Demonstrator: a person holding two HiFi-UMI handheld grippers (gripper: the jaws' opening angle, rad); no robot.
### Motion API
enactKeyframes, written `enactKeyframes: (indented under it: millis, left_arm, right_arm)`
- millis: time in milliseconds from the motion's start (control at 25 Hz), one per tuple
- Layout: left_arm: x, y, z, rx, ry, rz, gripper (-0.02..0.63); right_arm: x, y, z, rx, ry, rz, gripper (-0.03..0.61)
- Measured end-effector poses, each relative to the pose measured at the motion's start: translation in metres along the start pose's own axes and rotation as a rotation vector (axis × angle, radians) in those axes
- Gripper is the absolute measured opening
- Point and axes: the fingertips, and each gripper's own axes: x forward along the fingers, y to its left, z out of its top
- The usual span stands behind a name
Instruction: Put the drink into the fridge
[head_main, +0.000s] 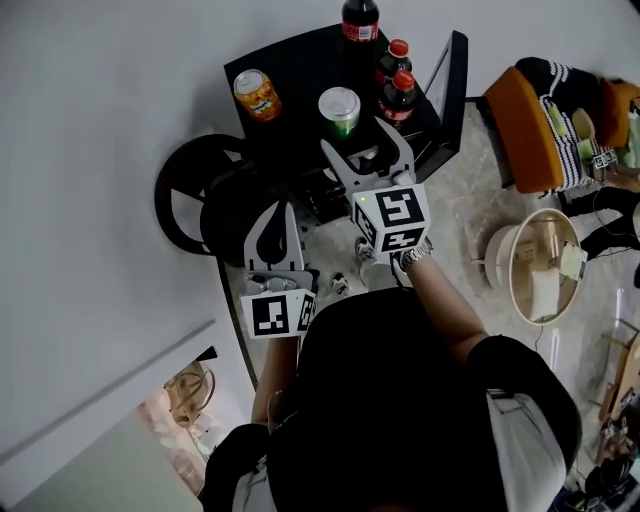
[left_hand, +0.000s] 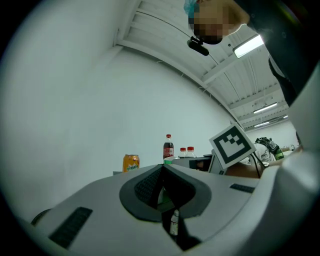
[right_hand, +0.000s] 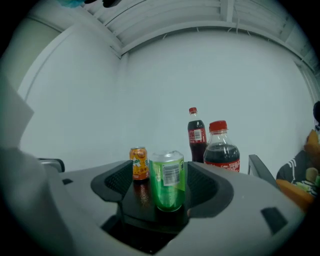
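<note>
A green can (head_main: 339, 108) stands upright on a black cabinet top (head_main: 300, 65), with an orange can (head_main: 257, 95) to its left. Three cola bottles stand behind it: a tall one (head_main: 360, 22) and two small ones (head_main: 397, 78). My right gripper (head_main: 362, 140) is open at the green can's near side. In the right gripper view the green can (right_hand: 167, 180) stands between the spread jaws of that gripper (right_hand: 165, 184), with a gap at each pad. My left gripper (head_main: 280, 215) hangs lower left, shut and empty; its own view shows its jaws (left_hand: 162, 172) closed together.
A raised black panel (head_main: 450, 80) borders the cabinet top on the right. Round black objects (head_main: 195, 195) sit by the grey wall at left. An orange seat (head_main: 525, 125) and a round pale basket (head_main: 545, 265) stand on the floor to the right.
</note>
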Motion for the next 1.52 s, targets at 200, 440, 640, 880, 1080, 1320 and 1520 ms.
enactKeyframes:
  millis: [200,440,640,880,1080,1320,1520]
  left_arm:
    - [0.002,0.009,-0.001,0.003,0.002,0.034,0.009]
    - [0.002,0.02,-0.003,-0.002,0.006,0.077,0.009]
    - [0.005,0.024,-0.002,0.0,0.003,0.101,0.009]
    - [0.006,0.033,-0.002,0.002,0.002,0.134,0.009]
    - [0.008,0.039,-0.003,0.004,0.003,0.149,0.009]
    - [0.001,0.045,-0.004,0.002,0.004,0.167,0.009]
    - [-0.01,0.052,-0.007,-0.006,0.008,0.177,0.009]
  right_arm:
    - [0.018,-0.007,-0.006,-0.02,0.024,-0.053,0.331]
    - [0.036,-0.008,-0.015,-0.025,0.062,-0.061,0.333]
    - [0.048,-0.01,-0.015,-0.027,0.062,-0.066,0.333]
    - [0.06,-0.014,-0.017,-0.03,0.063,-0.087,0.333]
    - [0.069,-0.018,-0.019,-0.028,0.062,-0.102,0.331]
    - [0.069,-0.021,-0.019,-0.024,0.049,-0.141,0.331]
    - [0.068,-0.019,-0.019,-0.033,0.057,-0.137,0.331]
